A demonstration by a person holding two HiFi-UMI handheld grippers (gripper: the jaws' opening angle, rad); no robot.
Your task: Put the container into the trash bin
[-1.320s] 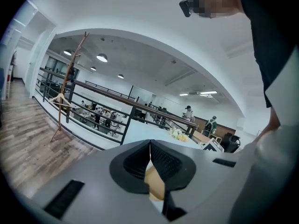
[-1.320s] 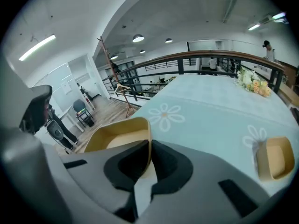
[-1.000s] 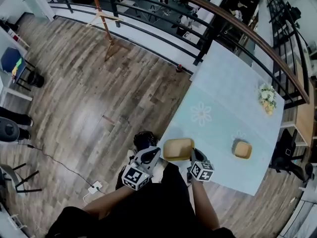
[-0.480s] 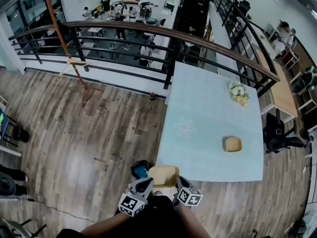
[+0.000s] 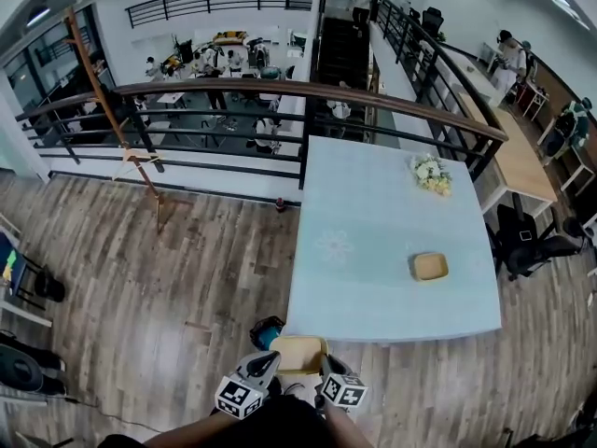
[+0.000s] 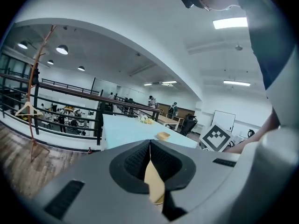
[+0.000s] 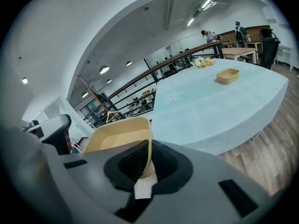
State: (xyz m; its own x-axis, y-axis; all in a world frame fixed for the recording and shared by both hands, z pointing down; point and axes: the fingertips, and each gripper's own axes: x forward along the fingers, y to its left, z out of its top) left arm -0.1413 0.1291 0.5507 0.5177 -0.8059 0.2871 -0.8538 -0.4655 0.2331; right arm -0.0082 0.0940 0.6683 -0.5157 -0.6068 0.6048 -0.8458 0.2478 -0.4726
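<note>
table (image 5: 373,222): pale blue cloth | flowers (image 5: 428,173): lie near far right corner | tan dish (image 5: 429,267): sits at right side | railing (image 5: 233,90): runs behind table

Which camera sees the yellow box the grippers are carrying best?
The right gripper view: the container looks big, open inside showing, rim pinched in the jaws. The head view shows it small between the left gripper and right gripper. The left gripper view shows only a thin edge.

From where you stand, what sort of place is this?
Probably a mezzanine in an open-plan office: a black metal railing with a wooden handrail overlooks desks on the floor below, beside a long pale-blue table.
</note>
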